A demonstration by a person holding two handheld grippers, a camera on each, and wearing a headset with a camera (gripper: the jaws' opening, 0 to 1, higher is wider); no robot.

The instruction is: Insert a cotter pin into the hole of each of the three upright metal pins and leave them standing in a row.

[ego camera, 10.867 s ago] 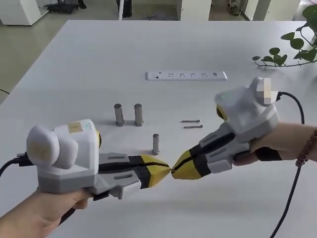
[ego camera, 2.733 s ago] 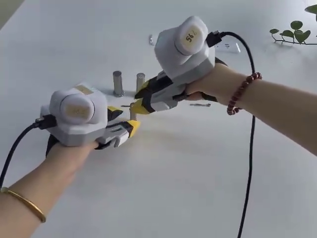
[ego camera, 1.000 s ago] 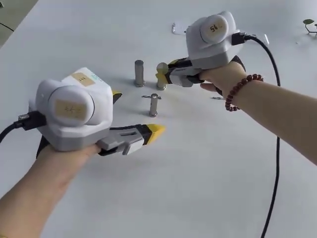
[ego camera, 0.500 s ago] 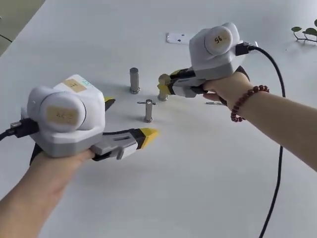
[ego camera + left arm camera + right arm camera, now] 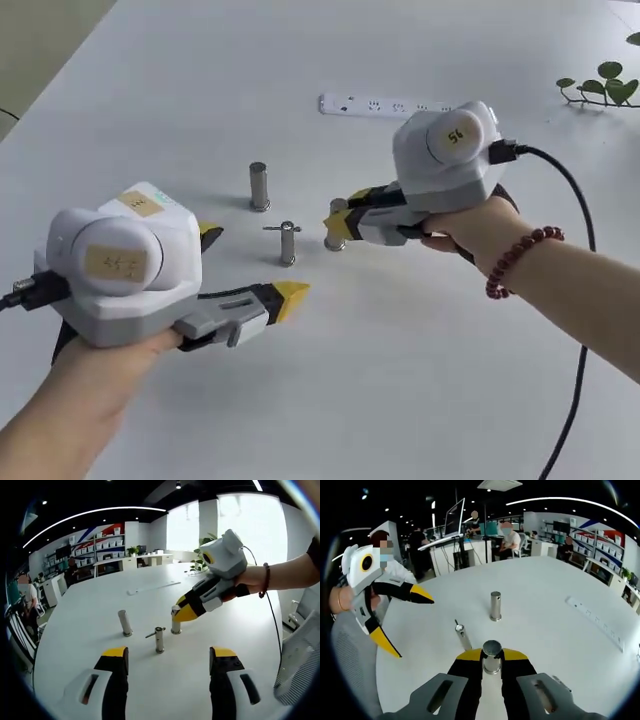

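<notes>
Your left gripper [image 5: 255, 262] hangs with jaws wide apart over the white table [image 5: 400, 380], its left edge well off. Ahead stand a bare metal pin [image 5: 259, 186] and a second pin [image 5: 288, 250] with a cotter pin [image 5: 280, 228] through it. Your right gripper [image 5: 331, 229] clamps the third pin [image 5: 491, 651]. There is open tabletop nearer you, and a power strip [image 5: 390, 104] lies beyond.

Your left hand [image 5: 120, 365] holds the left gripper [image 5: 250, 262] low and close to your body, roughly level, pointing forward and to the right. Its jaws stand wide apart. Your right forearm reaches in from the right. Your right hand [image 5: 470, 232] is wrapped around the right gripper [image 5: 335, 228], which points left, across the front of the left gripper. Its jaws are closed on a metal pin [image 5: 491, 650], one jaw on each side.
</notes>
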